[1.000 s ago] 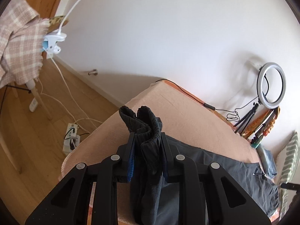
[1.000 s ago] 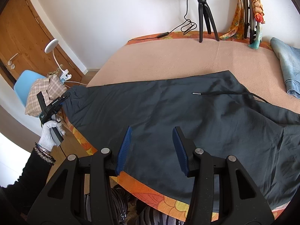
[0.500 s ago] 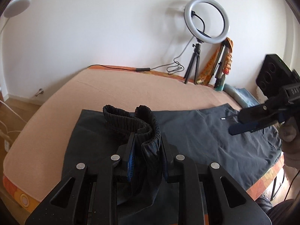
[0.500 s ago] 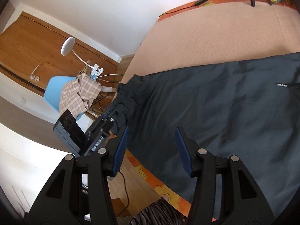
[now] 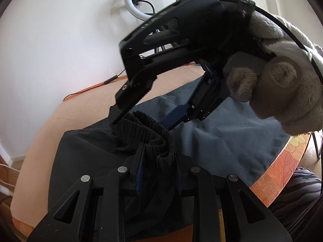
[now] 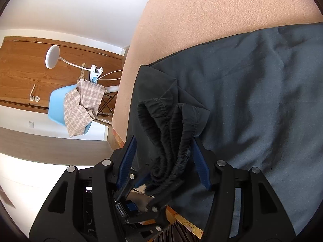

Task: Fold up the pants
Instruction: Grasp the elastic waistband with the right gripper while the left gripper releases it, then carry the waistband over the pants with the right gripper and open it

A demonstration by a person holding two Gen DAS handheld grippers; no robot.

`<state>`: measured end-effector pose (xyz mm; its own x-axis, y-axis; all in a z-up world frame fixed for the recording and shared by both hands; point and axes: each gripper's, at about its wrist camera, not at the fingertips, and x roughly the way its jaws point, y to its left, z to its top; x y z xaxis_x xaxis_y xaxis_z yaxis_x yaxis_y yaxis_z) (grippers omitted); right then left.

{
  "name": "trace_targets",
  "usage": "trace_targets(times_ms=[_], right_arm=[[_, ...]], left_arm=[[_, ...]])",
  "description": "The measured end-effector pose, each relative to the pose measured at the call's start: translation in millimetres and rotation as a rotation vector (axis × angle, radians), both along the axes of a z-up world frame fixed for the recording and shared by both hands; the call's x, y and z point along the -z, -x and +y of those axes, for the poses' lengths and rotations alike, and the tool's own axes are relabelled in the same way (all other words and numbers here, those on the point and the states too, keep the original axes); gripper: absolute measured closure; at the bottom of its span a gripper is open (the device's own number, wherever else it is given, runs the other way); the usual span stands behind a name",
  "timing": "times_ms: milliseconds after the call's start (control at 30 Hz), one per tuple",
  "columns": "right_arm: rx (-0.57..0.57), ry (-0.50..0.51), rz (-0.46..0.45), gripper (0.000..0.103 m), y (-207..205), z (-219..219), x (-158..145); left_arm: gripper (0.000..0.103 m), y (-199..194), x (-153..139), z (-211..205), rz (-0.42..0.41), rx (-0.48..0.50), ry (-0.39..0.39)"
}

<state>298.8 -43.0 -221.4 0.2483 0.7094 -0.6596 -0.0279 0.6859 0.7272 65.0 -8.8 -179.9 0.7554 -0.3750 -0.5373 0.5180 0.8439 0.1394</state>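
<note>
Dark grey pants (image 5: 222, 133) (image 6: 262, 80) lie spread on the peach bed cover (image 5: 40, 141). Their gathered elastic waistband (image 5: 145, 127) (image 6: 167, 125) is lifted and bunched. My left gripper (image 5: 159, 161) is shut on this bunch, its jaws just starting to ease open with the fabric still pinched. It also shows low in the right wrist view (image 6: 153, 183). My right gripper (image 6: 163, 157) (image 5: 141, 121), held by a gloved hand (image 5: 282, 92), straddles the same bunch from the opposite side. Its jaws are opening, and a gap shows beside the left pad (image 6: 127, 161).
The bed's orange patterned edge (image 5: 282, 165) runs at the near right. A ring light (image 5: 153, 2) and a cable (image 5: 109, 80) stand at the far wall. Off the bed are a blue chair with a checked cloth (image 6: 82, 104), a clamp lamp (image 6: 52, 56) and a wooden door (image 6: 20, 70).
My left gripper has carried the waistband in over the spread pants and rolled. My right gripper has come down to it, jaws wider, and now straddles the bunch.
</note>
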Motion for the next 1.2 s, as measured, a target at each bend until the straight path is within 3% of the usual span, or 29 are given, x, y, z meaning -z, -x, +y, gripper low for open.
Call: trace_targets(times_ms=[233,367,400,533,667,900,1200], right_arm=[[0.007,0.116,0.011,0.043,-3,9,2],[0.037,0.147,0.024,0.078,-6,10,10],[0.041,0.153,0.018,0.082,-5,11,10],[0.048,0.157,-0.035,0.085,1,4,2],[0.068,0.137,-0.075,0.085,8,-11,-14],[0.079,0.147,-0.112,0.085,27,-47,-37],[0.129,0.176,-0.142,0.085,62,-101,-63]], left_arm=[[0.079,4,0,-6,-0.005,0.01,0.005],[0.075,8,0,-4,0.013,0.021,0.02],[0.074,10,-2,-2,0.021,0.026,0.03],[0.065,20,-12,22,0.09,0.053,0.11],[0.052,30,-28,62,0.134,0.003,0.23],[0.05,11,-31,136,0.189,-0.147,0.345],[0.049,-14,-23,106,0.251,-0.132,0.403]])
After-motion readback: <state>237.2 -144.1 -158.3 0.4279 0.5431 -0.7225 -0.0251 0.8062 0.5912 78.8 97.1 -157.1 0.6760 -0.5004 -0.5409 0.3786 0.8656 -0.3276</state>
